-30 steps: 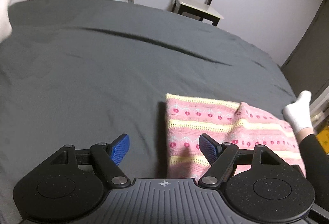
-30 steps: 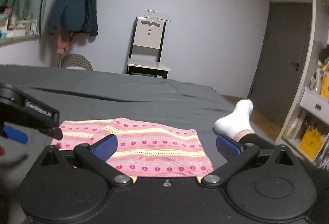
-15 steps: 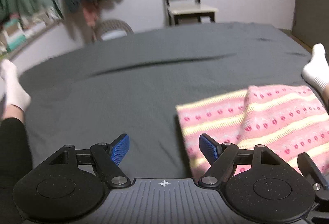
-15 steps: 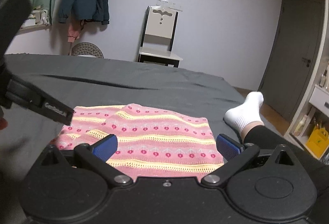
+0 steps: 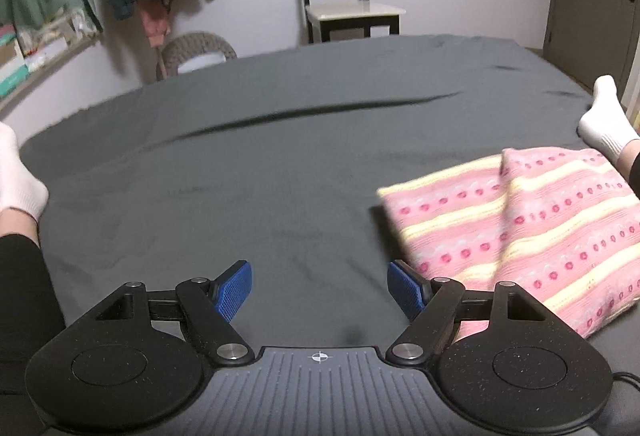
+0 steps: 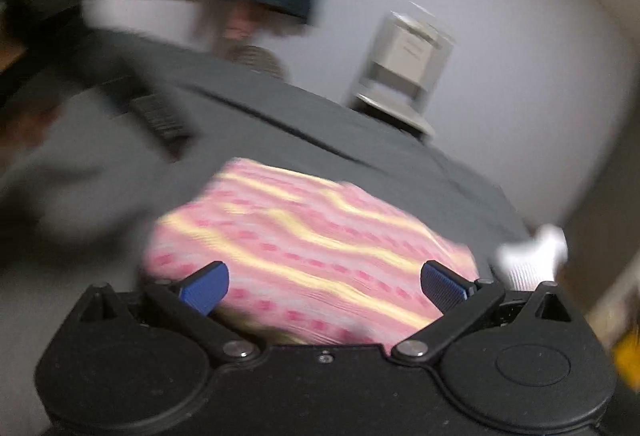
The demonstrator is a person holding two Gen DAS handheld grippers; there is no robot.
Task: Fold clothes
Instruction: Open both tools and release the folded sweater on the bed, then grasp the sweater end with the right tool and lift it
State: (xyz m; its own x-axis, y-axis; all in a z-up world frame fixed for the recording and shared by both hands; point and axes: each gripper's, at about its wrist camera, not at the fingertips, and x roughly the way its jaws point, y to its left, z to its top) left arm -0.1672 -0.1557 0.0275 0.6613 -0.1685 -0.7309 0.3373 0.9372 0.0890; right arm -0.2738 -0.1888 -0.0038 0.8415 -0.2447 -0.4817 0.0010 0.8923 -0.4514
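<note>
**foldfan22:** Both claws were spread wide with nothing in them. Left gripper (image 5: 319, 290) hung over bare dark bedsheet (image 5: 240, 163), while the right gripper (image 6: 324, 286) sat right above the near edge of the folded pink striped knit (image 6: 308, 236), which filled the gap between its pads.

**knit_nerd:** So where was the knit relative to the left one?

**foldfan22:** Off to its right and a bit farther out, near the right side of the bed, just beside the person's white sock (image 5: 604, 123). The stripes, and I'd guess the long axis, ran roughly left to right. One flap lay doubled over on the right half.

**knit_nerd:** Then the right claw was the nearer one?

**foldfan22:** By a lot, I'd say. Its view was pretty smeared though, so I couldn't tell if the pads were touching the fabric. Looked folded already, maybe one more fold to go.
</note>
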